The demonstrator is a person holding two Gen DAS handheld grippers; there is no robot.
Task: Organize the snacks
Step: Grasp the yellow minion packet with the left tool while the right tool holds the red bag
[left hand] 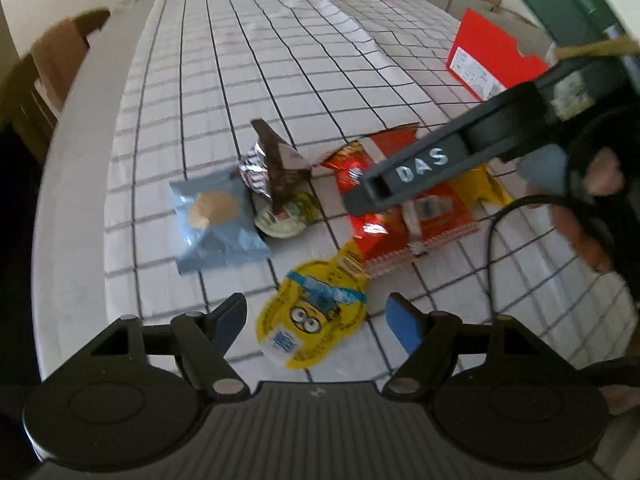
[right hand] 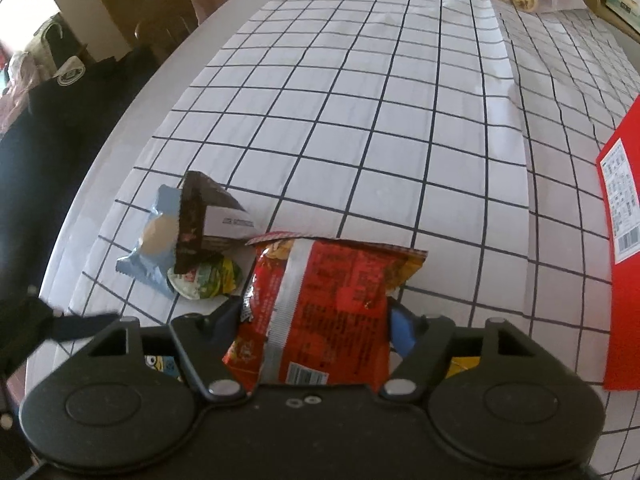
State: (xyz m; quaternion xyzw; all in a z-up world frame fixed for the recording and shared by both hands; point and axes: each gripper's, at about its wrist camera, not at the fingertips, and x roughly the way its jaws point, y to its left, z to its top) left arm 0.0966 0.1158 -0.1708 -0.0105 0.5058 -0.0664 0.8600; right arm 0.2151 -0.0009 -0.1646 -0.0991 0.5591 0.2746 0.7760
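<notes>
Your right gripper (right hand: 316, 316) has the red snack bag (right hand: 320, 312) between its 2 fingers, and the blue pad on the right looks pressed to the bag's edge, so count it as clenched on the bag. That bag lies on the checked tablecloth (right hand: 360, 120) at the near end of the table, at the right of the small heap of snacks. It will handle as light, crinkly foil puffed with air: it gives under pressure and can slide off smooth pads. Hold it across the middle, over the back seam, not by the crimped ends, and squeeze gently, as whatever is inside may crush.

Your left gripper (left hand: 316, 316) is released and holds nothing. It hovers just above the yellow cartoon pouch (left hand: 312, 320), which lies flat at the near edge of the heap. That pouch looks soft and thin, so pinch its flat body or its narrow neck.

Left of these lie a pale blue cookie packet (left hand: 216, 220) and a brown wrapper (left hand: 276, 160), both light. A red box (left hand: 492, 56) stands far right.
</notes>
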